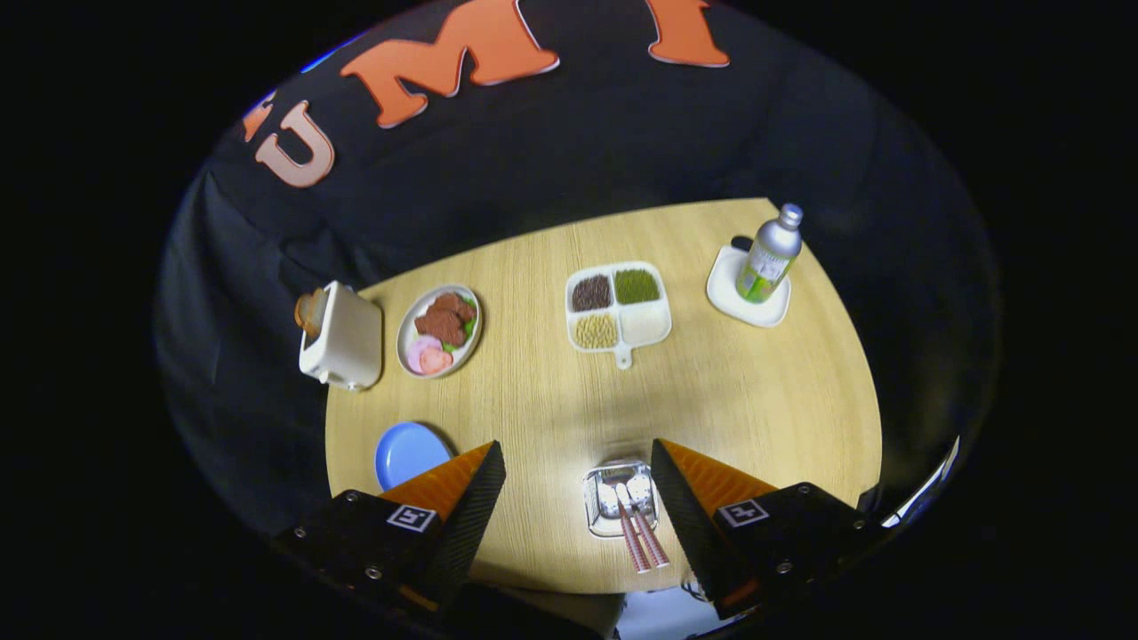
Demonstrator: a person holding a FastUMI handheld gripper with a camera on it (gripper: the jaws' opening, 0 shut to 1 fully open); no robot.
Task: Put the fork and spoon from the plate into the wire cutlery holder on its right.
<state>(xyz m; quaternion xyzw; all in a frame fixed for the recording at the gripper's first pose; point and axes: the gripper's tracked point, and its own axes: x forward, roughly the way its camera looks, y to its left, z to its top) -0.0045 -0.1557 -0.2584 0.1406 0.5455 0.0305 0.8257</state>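
My gripper (576, 444) hangs high over the near part of the wooden table (533, 400), its fingers wide open with nothing between them. Just left of the right finger stands the shiny wire cutlery holder (594, 511). The fork and spoon (642, 540) lie side by side in it. Their heads rest inside and their pink handles stick out over its near rim. From this height I cannot tell which is which. To the holder's left lies the blue plate (404, 452), bare on top and partly hidden behind the left finger.
Further back stand a white toaster (342, 342) with bread, a plate of food (438, 331), a four-part dish of grains (618, 307) and a bottle (770, 255) on a white coaster (725, 298). The table's near edge lies just below the handles.
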